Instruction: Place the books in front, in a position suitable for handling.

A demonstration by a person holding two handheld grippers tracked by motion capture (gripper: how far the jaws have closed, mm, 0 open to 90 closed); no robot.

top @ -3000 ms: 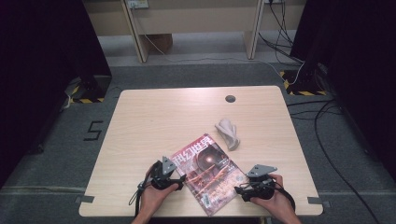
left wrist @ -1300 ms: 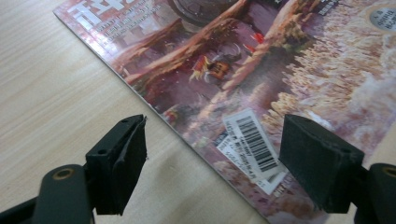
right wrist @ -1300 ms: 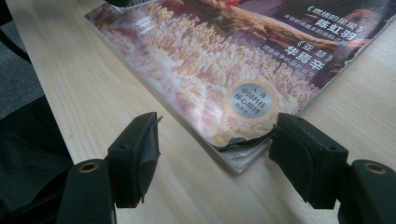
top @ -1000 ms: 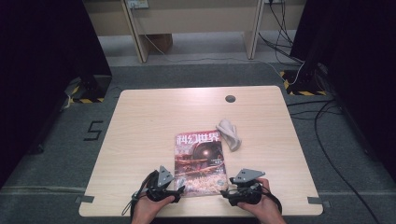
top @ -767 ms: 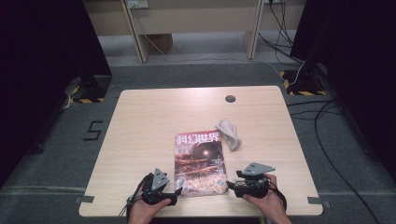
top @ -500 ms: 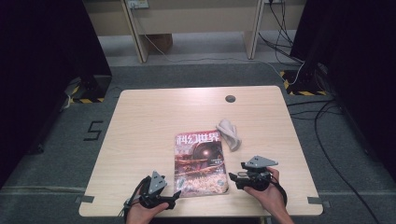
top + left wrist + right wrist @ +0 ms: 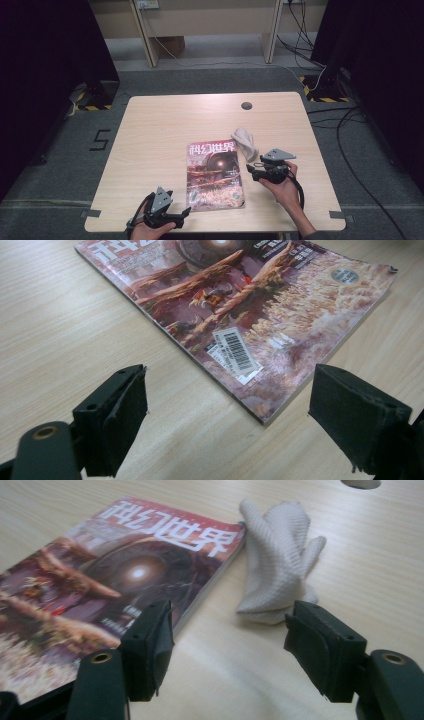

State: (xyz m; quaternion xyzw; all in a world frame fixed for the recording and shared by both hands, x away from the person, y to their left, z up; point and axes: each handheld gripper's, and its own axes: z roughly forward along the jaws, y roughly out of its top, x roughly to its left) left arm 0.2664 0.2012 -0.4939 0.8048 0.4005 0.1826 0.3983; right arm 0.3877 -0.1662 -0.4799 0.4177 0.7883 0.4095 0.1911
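Magazine (image 7: 215, 174) flat on wooden table (image 7: 160, 130).

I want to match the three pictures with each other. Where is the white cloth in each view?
High view: the white cloth lies right of middle, at the magazine's top right corner.
Left gripper view: the cloth is not in it; the magazine runs across the top.
Right gripper view: the cloth is in the upper middle, beside the magazine.
Shared landmark: the magazine.
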